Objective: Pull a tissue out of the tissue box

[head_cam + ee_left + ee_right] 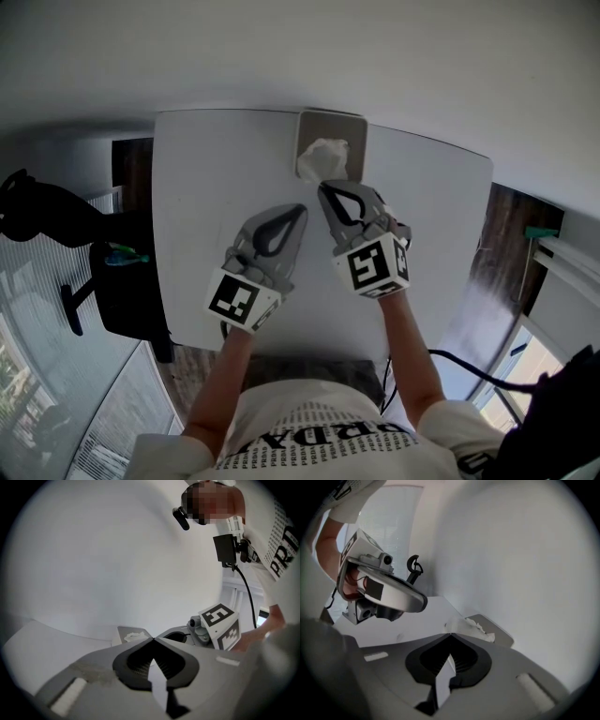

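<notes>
1. At right claw (324,186) tip: tissue (324,156), pinched by closed jaws (near edge only), sticking up from tissue box (357,128).
2. Just beside it, left claw (302,208): jaws together, empty, over surface (202,178).

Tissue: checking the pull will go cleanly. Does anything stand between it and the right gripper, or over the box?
Nothing visible does. The right gripper has its jaws closed on the near edge of the tissue, which stands up from the tissue box. The left gripper, jaws shut, hangs apart over the table.
</notes>
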Demonstrator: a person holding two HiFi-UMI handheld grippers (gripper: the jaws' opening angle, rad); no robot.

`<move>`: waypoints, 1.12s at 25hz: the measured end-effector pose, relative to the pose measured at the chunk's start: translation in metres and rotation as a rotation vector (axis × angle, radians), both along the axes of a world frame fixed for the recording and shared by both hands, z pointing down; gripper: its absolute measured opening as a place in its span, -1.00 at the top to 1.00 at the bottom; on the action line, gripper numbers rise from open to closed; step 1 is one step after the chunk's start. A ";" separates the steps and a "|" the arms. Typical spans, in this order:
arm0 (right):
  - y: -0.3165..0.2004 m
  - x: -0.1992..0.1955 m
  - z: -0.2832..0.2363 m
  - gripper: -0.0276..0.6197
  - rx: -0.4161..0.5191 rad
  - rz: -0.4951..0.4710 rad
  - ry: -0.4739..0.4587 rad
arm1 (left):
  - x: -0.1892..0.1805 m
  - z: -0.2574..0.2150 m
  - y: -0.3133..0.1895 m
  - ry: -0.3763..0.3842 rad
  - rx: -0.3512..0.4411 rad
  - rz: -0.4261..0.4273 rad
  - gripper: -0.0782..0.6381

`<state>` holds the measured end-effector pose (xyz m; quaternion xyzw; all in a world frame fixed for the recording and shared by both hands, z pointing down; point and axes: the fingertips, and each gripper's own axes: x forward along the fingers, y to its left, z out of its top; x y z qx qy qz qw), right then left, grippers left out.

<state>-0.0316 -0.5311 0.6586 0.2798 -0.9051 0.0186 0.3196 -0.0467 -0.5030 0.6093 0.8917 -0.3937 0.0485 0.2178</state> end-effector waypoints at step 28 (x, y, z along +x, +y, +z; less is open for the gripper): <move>0.022 0.002 -0.051 0.90 -0.086 0.044 -0.078 | -0.003 -0.059 0.021 -0.009 0.085 0.022 0.80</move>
